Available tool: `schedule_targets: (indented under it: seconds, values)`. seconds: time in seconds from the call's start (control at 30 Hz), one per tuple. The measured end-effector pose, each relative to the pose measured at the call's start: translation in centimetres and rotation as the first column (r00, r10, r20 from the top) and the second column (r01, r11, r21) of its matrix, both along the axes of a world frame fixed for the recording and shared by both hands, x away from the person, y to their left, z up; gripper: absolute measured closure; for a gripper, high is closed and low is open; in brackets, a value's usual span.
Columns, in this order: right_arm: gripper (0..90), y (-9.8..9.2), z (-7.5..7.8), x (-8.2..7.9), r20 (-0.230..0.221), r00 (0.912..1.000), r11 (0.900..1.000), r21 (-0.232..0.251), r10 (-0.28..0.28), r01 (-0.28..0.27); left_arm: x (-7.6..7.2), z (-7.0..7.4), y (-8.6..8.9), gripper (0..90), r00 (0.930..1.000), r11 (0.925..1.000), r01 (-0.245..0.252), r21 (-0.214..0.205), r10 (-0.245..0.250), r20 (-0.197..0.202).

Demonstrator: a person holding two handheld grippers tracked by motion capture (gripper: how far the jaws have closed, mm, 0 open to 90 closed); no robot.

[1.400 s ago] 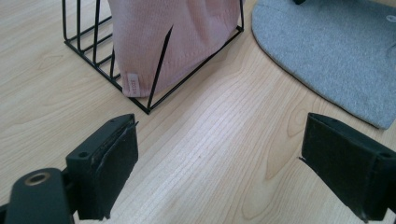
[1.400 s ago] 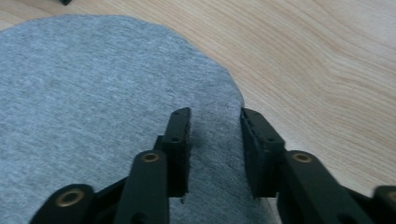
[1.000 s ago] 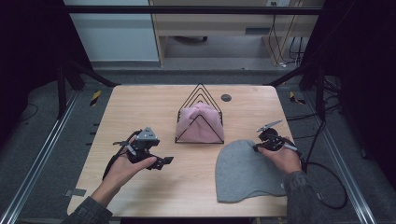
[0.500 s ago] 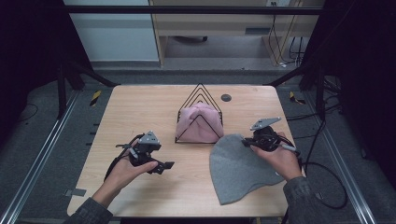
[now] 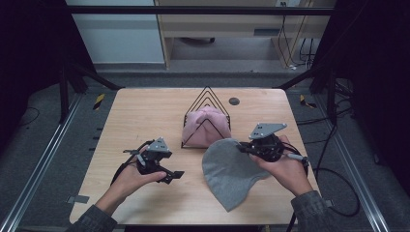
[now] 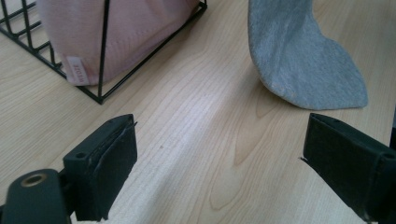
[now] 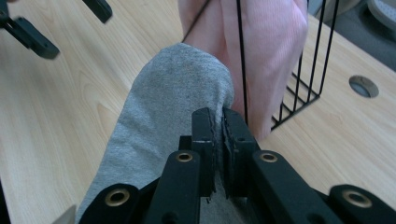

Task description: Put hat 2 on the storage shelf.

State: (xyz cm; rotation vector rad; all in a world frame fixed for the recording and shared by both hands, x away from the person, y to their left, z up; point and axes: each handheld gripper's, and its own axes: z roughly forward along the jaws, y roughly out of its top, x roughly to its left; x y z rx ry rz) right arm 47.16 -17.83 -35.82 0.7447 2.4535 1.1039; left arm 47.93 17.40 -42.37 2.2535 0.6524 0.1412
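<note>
A grey knitted cap (image 5: 231, 169) hangs from my right gripper (image 5: 241, 148), which is shut on its edge and holds that edge lifted off the table while the rest trails down toward the front. In the right gripper view the jaws pinch the grey cap (image 7: 168, 112) close beside the wire rack (image 7: 299, 74). A pink cap (image 5: 207, 126) sits inside the black triangular wire rack (image 5: 208, 96) at mid-table. My left gripper (image 5: 175, 175) rests low at the left front, open, with bare wood between its pads (image 6: 109, 168); the grey cap's tip (image 6: 303, 60) lies ahead of it.
The wooden table (image 5: 145, 116) has a round cable hole (image 5: 234, 101) behind the rack. Black frame posts stand at both back corners, and cables trail off the right side. A strip of yellow-black tape (image 5: 98, 100) lies on the floor at the left.
My right gripper has risen and moved left toward the rack, dragging the grey cap's edge up so the cap now hangs stretched. The left gripper has stayed put.
</note>
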Motion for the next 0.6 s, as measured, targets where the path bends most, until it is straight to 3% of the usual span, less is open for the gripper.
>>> schedule_targets:
  seconds: [0.6]
  values:
    - [85.4, 2.0, 4.8, -1.6, 0.085, 0.9927, 0.9929, 0.075, 0.086, -0.092, 0.0, 1.8, -1.8, 11.9, 0.9973, 0.9958, 0.073, -0.056, -0.072, 0.012]
